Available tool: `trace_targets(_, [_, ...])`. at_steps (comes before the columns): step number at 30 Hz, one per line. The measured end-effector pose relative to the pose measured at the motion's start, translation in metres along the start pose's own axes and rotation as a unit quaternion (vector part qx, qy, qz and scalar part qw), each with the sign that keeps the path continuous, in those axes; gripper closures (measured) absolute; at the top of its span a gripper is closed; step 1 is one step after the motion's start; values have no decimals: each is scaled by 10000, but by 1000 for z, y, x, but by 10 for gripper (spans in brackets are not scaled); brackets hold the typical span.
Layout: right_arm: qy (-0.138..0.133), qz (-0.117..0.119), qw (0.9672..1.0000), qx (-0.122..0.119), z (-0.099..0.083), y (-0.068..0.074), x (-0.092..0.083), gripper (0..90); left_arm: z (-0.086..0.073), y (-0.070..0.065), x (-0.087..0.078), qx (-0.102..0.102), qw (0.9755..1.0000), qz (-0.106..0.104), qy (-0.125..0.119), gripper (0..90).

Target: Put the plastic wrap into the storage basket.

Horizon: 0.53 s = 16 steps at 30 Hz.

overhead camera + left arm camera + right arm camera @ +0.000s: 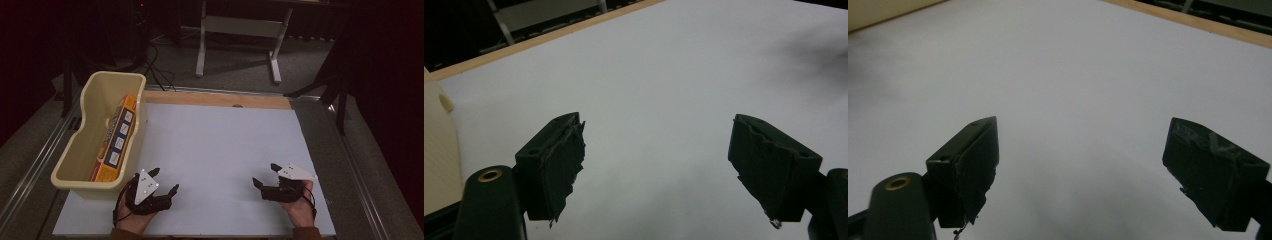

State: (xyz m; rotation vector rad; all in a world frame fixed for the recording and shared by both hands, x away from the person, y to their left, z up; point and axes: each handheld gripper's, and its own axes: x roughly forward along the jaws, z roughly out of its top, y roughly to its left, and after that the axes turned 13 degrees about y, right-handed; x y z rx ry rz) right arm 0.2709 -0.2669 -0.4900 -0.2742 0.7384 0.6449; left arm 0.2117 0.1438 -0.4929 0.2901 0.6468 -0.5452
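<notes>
box [116, 141] lies in the bin [88, 154]; i judge the placing done. left gripper [164, 180] and right gripper [266, 174] both gape empty over the mat [220, 150]. next: find another item.

Dim pictures throughout: the white table [215, 150] is evenly lit while everything beyond it sinks into black. Soft shadows smudge it; both close views look slightly blurred.

Black left gripper [164, 181], black right gripper [265, 175], grey three-cornered plates, brown sleeves
</notes>
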Motion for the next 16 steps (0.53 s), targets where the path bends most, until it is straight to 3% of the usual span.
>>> trace_targets(10, [1,181,9998,10,-4,-16,-7,142,-2,2,1,-105,9999,44,75,201])
trace_targets(16, [41,232,9997,33,-5,-18,-4,143,-4,7,1,-248,9996,12,106,187])
